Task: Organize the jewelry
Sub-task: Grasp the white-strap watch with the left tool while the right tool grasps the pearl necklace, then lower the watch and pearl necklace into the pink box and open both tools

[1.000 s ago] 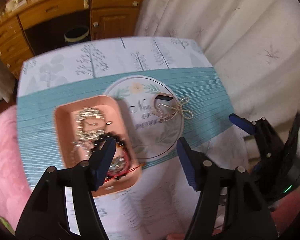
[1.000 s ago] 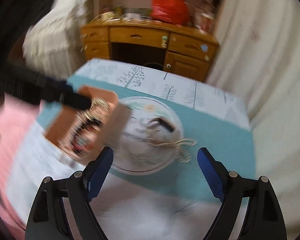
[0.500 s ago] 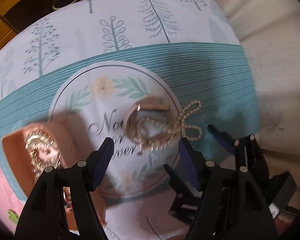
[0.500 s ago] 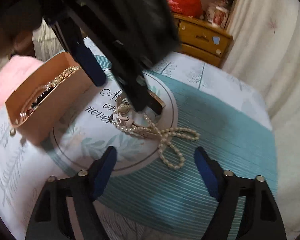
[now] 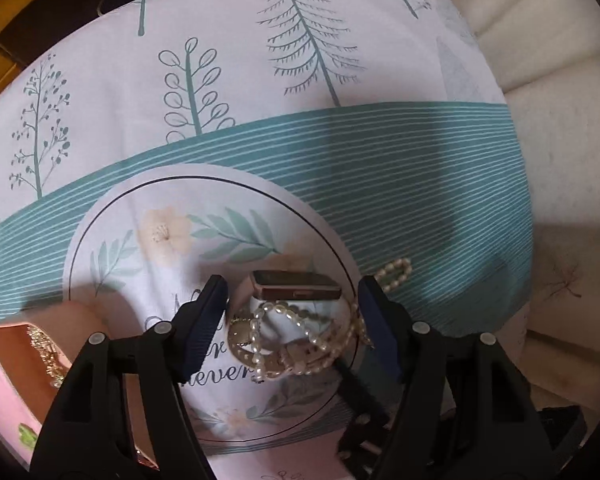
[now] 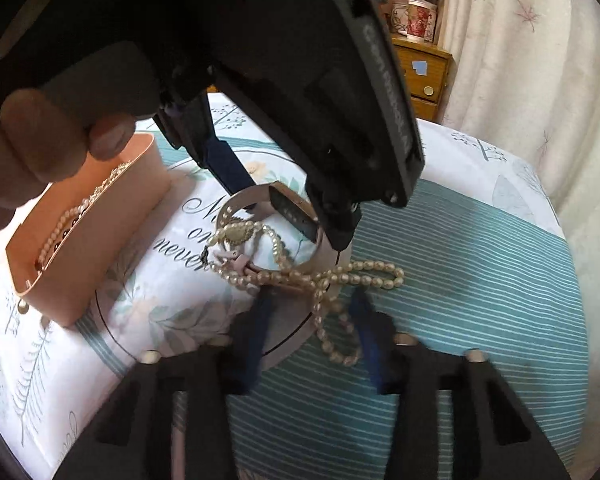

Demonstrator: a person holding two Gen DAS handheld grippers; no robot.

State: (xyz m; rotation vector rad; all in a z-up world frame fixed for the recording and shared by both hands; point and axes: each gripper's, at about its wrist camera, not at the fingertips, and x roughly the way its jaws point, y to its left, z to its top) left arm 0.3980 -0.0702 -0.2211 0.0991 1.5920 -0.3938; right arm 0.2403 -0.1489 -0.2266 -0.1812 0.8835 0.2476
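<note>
The tablecloth (image 5: 380,168) with trees and teal stripes covers the whole table. On it, at about 8 o'clock in the left wrist view, sits a pink box (image 5: 8,344) with a chain (image 5: 44,348) inside. In the right wrist view the same pink box (image 6: 88,232) is at 9 o'clock, with beads along its edge.

The left gripper (image 5: 292,316) is spread wide, holding nothing. Its two blue fingers (image 5: 204,320) stand on each side of the watch (image 5: 296,286). The watch lies on the round picture printed on the cloth, right between the fingers. A hand (image 6: 40,148) holds this gripper from 10 o'clock in the right wrist view.

The right gripper (image 6: 308,340) is also spread apart and empty. The pearl necklace (image 6: 320,280) is tangled over the watch band, and its loop lies between these fingers, toward 12 o'clock from them.
</note>
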